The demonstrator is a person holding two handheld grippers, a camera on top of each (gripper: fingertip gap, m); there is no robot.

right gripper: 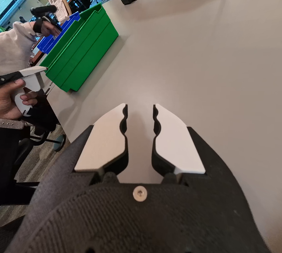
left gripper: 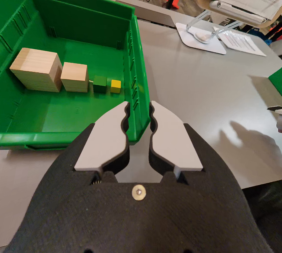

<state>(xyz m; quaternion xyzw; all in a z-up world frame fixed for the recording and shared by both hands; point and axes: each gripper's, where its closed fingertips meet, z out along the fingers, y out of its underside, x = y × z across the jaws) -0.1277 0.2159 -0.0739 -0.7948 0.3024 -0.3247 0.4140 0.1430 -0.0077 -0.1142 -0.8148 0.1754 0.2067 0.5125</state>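
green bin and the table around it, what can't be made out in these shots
- Left wrist view: the green bin near right corner is hidden behind the left gripper.
- Left wrist view: a small pale thing behind the dark green cube is mostly covered.
- Right wrist view: the bin's inside is hidden by its wall.

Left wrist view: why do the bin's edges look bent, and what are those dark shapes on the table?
Left wrist view: the wide-angle lens bows the green bin; the dark shapes are soft shadows on the grey table. Right wrist view: straight edges also curve, the person's sleeve is blurred, and the table shows pale glare.
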